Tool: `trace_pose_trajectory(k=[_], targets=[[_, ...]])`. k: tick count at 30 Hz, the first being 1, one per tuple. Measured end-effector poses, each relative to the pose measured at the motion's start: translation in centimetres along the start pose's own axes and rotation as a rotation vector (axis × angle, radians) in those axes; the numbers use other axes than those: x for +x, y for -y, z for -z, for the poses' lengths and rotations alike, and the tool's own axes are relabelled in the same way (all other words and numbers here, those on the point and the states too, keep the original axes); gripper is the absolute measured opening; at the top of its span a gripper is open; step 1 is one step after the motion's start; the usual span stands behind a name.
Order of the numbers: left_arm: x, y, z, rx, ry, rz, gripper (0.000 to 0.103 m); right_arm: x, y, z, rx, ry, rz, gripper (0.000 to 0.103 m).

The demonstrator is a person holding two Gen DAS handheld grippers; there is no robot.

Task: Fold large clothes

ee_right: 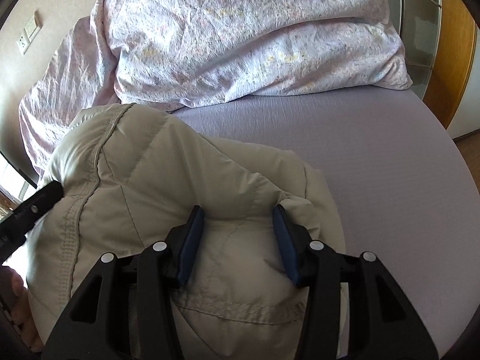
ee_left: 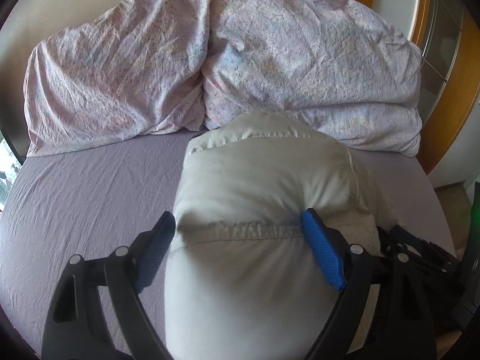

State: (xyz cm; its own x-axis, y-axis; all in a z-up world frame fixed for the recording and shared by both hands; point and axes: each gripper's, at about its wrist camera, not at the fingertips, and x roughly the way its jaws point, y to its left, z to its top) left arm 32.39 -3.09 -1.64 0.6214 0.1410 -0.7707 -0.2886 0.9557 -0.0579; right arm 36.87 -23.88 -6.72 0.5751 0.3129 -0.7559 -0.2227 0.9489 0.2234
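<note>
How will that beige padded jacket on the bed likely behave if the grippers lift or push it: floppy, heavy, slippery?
The padded jacket bulges in soft quilted mounds, so it will probably sag and spring back rather than hold a crease. Its puffy bulk suggests it is light for its size. The smooth shell may slip on the left gripper and right gripper, whose jaws stand wide apart.

Bed (ee_left: 90, 198) — jacket (ee_left: 258, 186), duvets (ee_left: 300, 60)

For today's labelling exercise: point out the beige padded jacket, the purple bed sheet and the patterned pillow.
beige padded jacket (ee_right: 168, 165): right wrist view, quilted upper panel.
purple bed sheet (ee_right: 375, 156): right wrist view, bare stretch.
patterned pillow (ee_left: 315, 60): left wrist view, crinkled face.
</note>
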Motion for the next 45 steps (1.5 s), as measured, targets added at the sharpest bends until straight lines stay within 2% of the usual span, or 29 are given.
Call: trace_pose_trajectory(k=[7,12,28,45], targets=[[2.4,-1.4,0.9,-0.065,-0.022,0.052,0.097,0.3,-0.3,0.1,-0.019,0.037,0.009,0.049],[3.0,-1.6,1.8,-0.068,-0.002,0.043,0.099,0.4,-0.5,0.2,-0.032,0.065,0.022,0.049],[3.8,-1.5,2.8,-0.052,0.038,0.014,0.101,0.8,-0.9,0.5,-0.059,0.107,0.038,0.050],[4.0,-1.3,3.0,-0.040,0.059,-0.002,0.101,0.8,-0.9,0.5,-0.058,0.111,0.041,0.050]])
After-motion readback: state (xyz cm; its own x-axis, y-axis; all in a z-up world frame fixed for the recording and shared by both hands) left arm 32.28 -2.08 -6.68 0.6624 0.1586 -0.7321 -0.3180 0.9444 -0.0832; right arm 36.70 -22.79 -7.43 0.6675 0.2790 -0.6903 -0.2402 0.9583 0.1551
